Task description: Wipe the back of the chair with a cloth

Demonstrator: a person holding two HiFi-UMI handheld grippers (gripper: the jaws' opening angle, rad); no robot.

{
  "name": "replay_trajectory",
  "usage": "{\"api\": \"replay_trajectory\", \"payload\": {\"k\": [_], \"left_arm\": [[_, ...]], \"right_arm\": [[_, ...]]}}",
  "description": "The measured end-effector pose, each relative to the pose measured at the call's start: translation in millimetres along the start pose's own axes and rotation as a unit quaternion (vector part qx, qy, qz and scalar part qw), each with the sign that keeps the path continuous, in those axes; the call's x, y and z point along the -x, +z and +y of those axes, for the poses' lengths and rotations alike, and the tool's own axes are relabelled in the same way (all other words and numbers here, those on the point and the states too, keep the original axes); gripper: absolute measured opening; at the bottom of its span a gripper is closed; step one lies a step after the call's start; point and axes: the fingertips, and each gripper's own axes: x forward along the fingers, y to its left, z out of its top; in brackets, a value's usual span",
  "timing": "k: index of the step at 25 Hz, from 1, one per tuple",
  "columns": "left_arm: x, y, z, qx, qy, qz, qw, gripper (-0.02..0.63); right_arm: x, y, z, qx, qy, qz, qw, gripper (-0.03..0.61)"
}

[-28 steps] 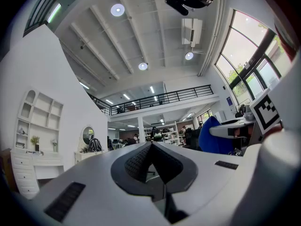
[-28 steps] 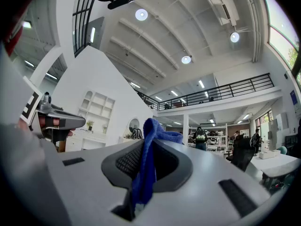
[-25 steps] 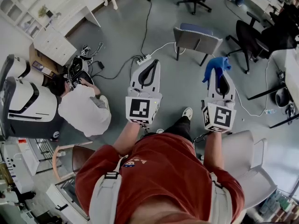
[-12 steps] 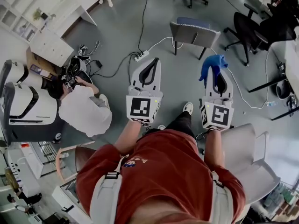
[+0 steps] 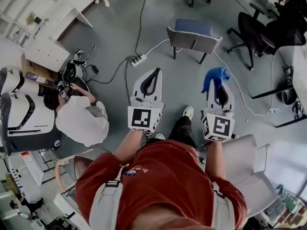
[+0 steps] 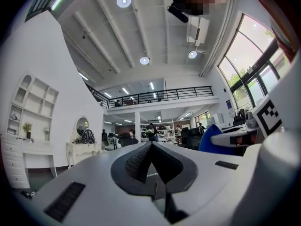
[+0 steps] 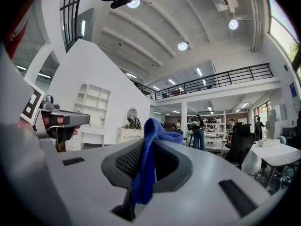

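A grey chair (image 5: 192,36) with a blue seat stands on the floor ahead of me, its back toward me. My right gripper (image 5: 220,78) is shut on a blue cloth (image 5: 214,76), which hangs from its tips. In the right gripper view the blue cloth (image 7: 146,164) is pinched between the jaws and flops over the tip of the right gripper (image 7: 151,130). My left gripper (image 5: 154,74) is held level beside it, shut with nothing in it; in the left gripper view the left gripper (image 6: 151,145) shows its jaws closed together. Both are held well short of the chair.
A person in a white top (image 5: 79,121) crouches at the left by cables and a power strip (image 5: 136,60). Black office chairs (image 5: 252,32) stand at the right. A grey armchair (image 5: 249,171) is at my right side. White furniture (image 5: 43,49) lines the left.
The view has shifted: the grey chair sits a little lower and further left in the picture. Both grippers keep their pose, the right one still holding the cloth.
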Motion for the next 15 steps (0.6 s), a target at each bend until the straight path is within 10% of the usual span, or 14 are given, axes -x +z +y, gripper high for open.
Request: {"api": "replay_trajectory", "payload": {"k": [15], "left_arm": [[-180.1,-13.5,-33.4,-0.02,0.008,0.014,0.9997,0.014]], "right_arm": [[-137.4,-25.6,-104.8,-0.026,0.054,0.005,0.998,0.049]]}}
